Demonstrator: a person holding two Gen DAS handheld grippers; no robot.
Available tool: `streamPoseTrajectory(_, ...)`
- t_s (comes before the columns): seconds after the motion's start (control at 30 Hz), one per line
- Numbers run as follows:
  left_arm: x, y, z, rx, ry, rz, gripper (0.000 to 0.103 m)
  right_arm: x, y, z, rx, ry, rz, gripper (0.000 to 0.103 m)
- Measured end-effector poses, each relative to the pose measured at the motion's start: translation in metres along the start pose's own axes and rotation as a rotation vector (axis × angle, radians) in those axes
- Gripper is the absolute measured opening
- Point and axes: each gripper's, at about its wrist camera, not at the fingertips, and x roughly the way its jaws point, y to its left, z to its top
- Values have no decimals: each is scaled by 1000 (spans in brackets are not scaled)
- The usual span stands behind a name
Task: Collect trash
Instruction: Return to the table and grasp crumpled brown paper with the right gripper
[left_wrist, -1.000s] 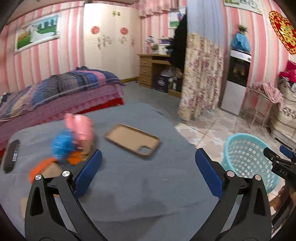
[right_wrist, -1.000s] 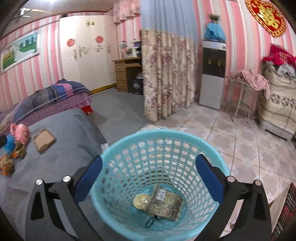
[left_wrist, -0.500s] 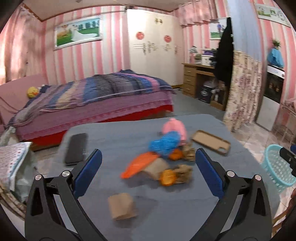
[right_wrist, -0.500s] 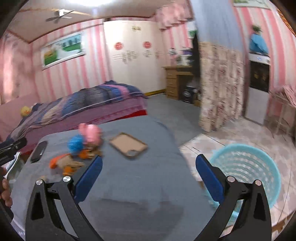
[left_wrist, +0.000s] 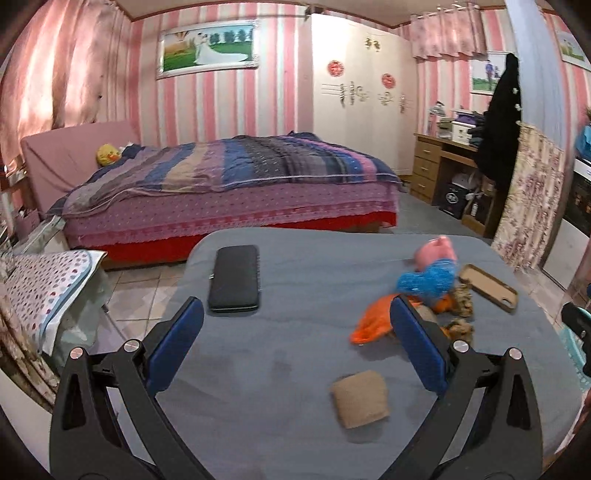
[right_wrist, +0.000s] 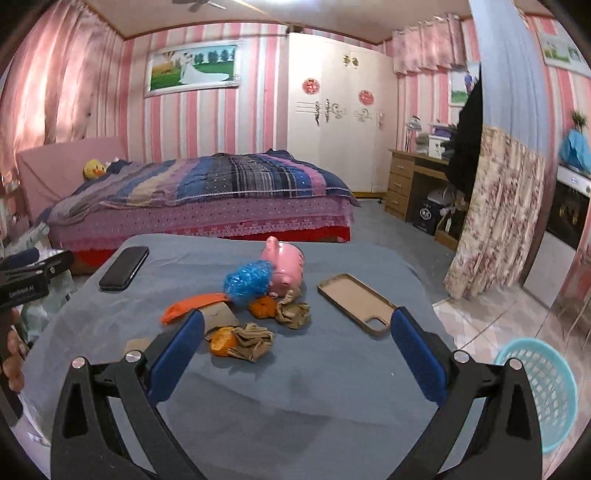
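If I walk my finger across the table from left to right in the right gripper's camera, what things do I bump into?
Black phone → orange wrapper → blue scrunchy ball → pink piggy bank → brown phone case, then off the table, the blue basket on the floor.

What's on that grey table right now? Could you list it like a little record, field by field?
surface: table, grey cloth
trash: orange wrapper, peels, crumpled paper, brown wad
not trash: black phone, phone case, pink pig
unclear: blue fuzzy thing
bin: blue basket, on the floor at the right
left gripper: open, empty
right gripper: open, empty
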Motion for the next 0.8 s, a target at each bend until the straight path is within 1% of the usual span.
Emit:
streamPoseTrajectory(0.13,17,23,-3,-20,22,15,97,18,8,-2,-12,28,-7,99)
streamPoseTrajectory(0.23,28,33,-4,-35,33,18,97,32,14,-6,-14,43,-5,99)
streamPoseTrajectory(0.37,44,42,-9,-36,57,18,97,59,24,-17,-44,93,-10,98)
streamPoseTrajectory(0.47,51,48,-15,-36,68,26,97,78,31,-25,-59,133,-5,96)
streamPoseTrajectory(0.53,57,52,-19,-36,78,30,97,94,34,-29,-68,169,9,84)
streamPoseTrajectory(0.6,60,56,-20,-30,80,41,97,110,36,-32,-73,202,18,79)
streamPoseTrajectory(0.77,65,61,-26,-20,86,63,97,142,35,-36,-48,265,67,72)
streamPoseTrajectory(0.8,65,61,-27,-21,89,63,97,149,35,-37,-46,281,78,65)
